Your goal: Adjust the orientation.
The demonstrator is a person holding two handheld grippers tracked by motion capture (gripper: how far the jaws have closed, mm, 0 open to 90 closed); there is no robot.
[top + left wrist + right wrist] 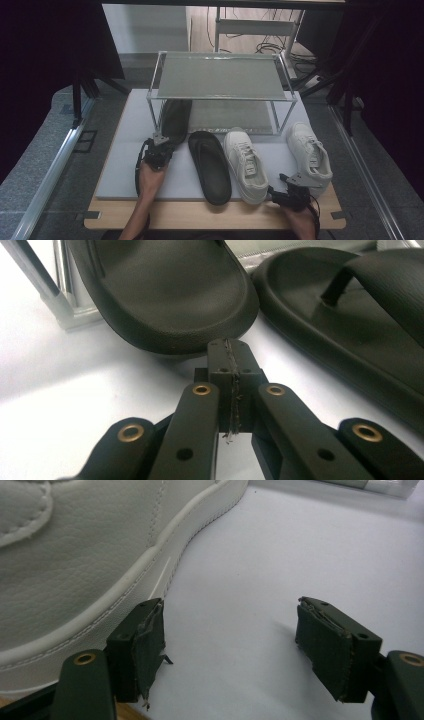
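Our left tool, jaws pressed together and empty, sits at the heel of the dark rubber slide sandal, whose long axis runs ahead under the metal shoe rack; our right tool rests agape.

Two black rubber flip-flop sandals; two white leather lace-up sneakers; one two-tier metal-frame shoe rack; one pale grey foam mat; one wooden table; two black hand-held grippers.
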